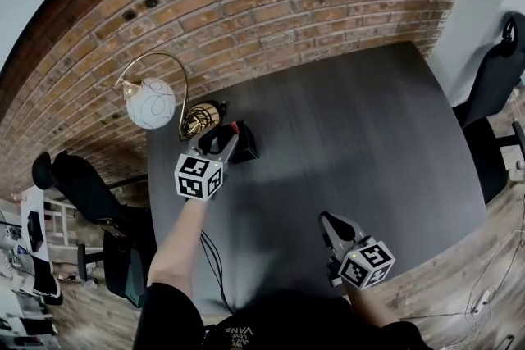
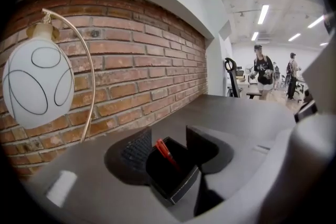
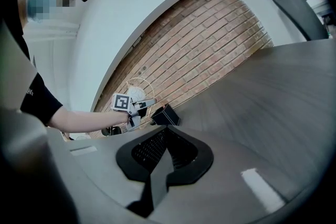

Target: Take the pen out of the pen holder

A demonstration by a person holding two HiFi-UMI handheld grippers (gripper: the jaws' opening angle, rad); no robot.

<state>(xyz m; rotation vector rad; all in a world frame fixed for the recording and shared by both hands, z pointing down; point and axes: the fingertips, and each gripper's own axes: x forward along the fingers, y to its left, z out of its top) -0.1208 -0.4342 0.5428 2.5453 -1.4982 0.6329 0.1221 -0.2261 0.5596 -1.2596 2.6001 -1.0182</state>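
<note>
A black square pen holder [image 1: 244, 145] stands on the dark table [image 1: 361, 135] near the lamp, with a red pen [image 1: 236, 127] sticking out of it. My left gripper [image 1: 223, 140] is open right at the holder. In the left gripper view the holder [image 2: 169, 173] and the red pen [image 2: 165, 151] lie between the spread jaws, and no pad touches the pen. My right gripper [image 1: 330, 223] hovers over the table's near edge, shut and empty. The right gripper view shows its jaws [image 3: 165, 148] closed together, with the holder [image 3: 166, 116] and my left gripper [image 3: 147, 104] far ahead.
A lamp with a white globe [image 1: 151, 102] on a curved brass arm stands at the table's left back corner, close to the holder. A brick wall [image 1: 271, 4] runs behind the table. Black office chairs [image 1: 500, 86] stand right and left of it. People stand far off [image 2: 262, 71].
</note>
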